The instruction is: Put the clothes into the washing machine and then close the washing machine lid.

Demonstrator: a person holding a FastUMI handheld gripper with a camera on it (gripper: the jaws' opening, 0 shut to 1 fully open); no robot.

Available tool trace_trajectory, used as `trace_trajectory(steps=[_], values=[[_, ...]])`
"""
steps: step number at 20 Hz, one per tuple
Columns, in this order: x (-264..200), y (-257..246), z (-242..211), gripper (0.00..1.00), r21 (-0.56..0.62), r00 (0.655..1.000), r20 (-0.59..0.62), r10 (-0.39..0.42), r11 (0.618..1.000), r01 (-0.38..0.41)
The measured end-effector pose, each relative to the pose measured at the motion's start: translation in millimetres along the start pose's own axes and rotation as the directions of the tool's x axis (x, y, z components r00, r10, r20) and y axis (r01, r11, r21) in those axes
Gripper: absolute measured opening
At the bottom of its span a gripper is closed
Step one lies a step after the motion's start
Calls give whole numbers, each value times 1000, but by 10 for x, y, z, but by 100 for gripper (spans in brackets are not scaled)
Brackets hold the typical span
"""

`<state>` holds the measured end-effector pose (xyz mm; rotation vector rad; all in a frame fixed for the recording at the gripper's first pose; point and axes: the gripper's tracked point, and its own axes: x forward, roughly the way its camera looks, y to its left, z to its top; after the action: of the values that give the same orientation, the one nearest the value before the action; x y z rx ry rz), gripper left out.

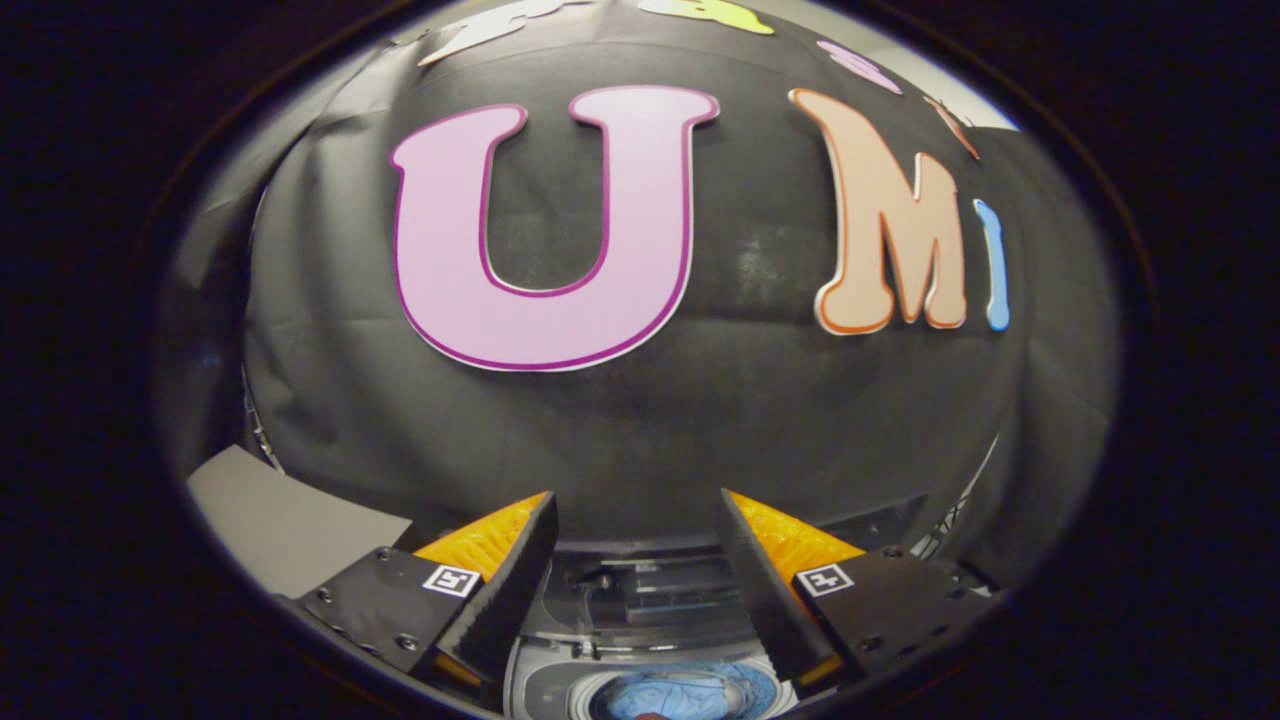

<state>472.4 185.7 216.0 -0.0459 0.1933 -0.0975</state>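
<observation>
My gripper (637, 505) is open, its two fingers spread wide with nothing between them, held high and level toward the booth's black cloth wall. Below and between the fingers sits the washing machine (640, 620), grey and silver on top. Its round drum opening (680, 695) is uncovered, and blue clothes (660, 697) lie inside it. The raised lid (655, 590) appears to stand at the back of the opening, just under the fingers' gap. The gripper is well above the machine and touches none of it.
A grey flat panel (275, 520) lies to the left of the left finger. The black cloth wall (640, 420) closes the space straight ahead, beyond the machine. A wire frame edge (955, 515) shows to the right of the right finger.
</observation>
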Motion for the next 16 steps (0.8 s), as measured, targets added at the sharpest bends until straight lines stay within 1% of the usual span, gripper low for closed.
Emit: trace_trajectory(steps=[3,4,5,8,12,16], values=[[255,43,-168,99,-41,999,-31,-12,999,11],[248,80,-187,98,-43,999,-35,2,999,-3],[267,78,-147,98,-33,1000,-8,-4,999,3],[257,74,-188,97,-20,1000,-20,10,1000,-10],[142,55,-211,97,-30,999,-37,20,999,-21],[-136,-2,-259,97,-29,999,-25,31,999,-32]])
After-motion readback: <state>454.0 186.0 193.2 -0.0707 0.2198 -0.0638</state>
